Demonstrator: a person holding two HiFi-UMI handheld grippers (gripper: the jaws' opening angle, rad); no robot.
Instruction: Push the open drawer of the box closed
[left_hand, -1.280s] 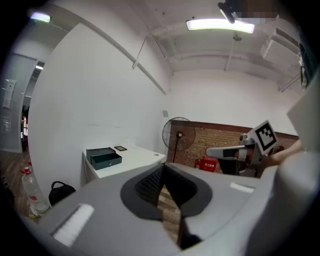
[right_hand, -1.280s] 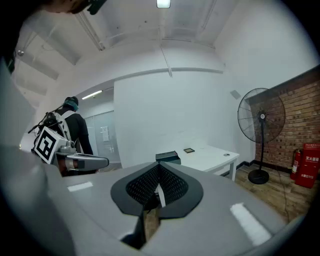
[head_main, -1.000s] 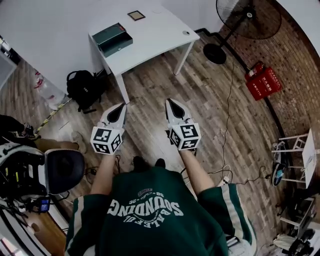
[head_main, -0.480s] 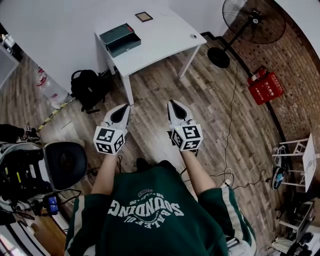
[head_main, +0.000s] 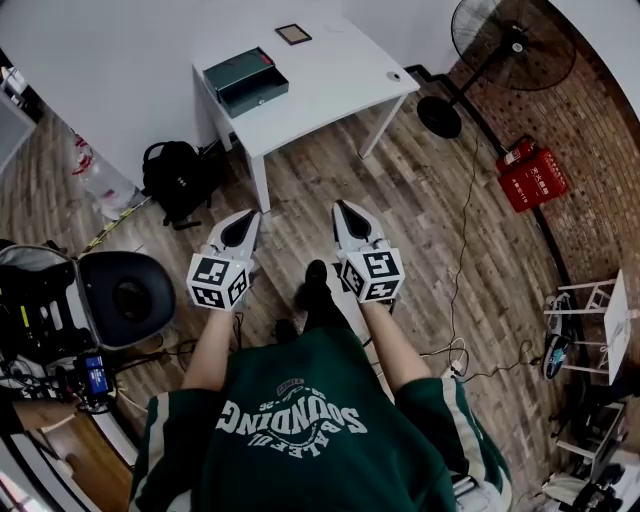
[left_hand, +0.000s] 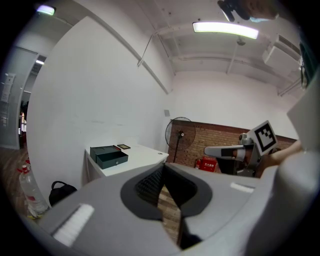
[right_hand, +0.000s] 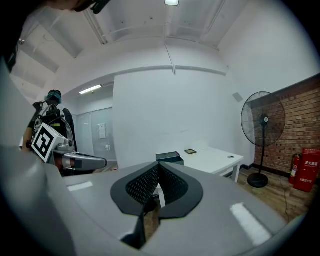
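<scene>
Well ahead of your left gripper (head_main: 244, 218) and right gripper (head_main: 343, 208): box (head_main: 240, 72), drawer (head_main: 257, 98) open.
Both jaws closed, empty; your foot (head_main: 314, 273) has now come forward between them.

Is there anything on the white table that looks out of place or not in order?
Yes: the dark green box on the white table has its drawer pulled out, not flush with the body. Nothing else there looks odd.

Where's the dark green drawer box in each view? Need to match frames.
Head view: the box is at the top, left of centre, on the left end of the white table.
Left gripper view: the box is left of centre, on the table's near-left part.
Right gripper view: the box is near centre, at the table's left end.
Shared landmark: the standing fan, right of the table in all three.
</scene>
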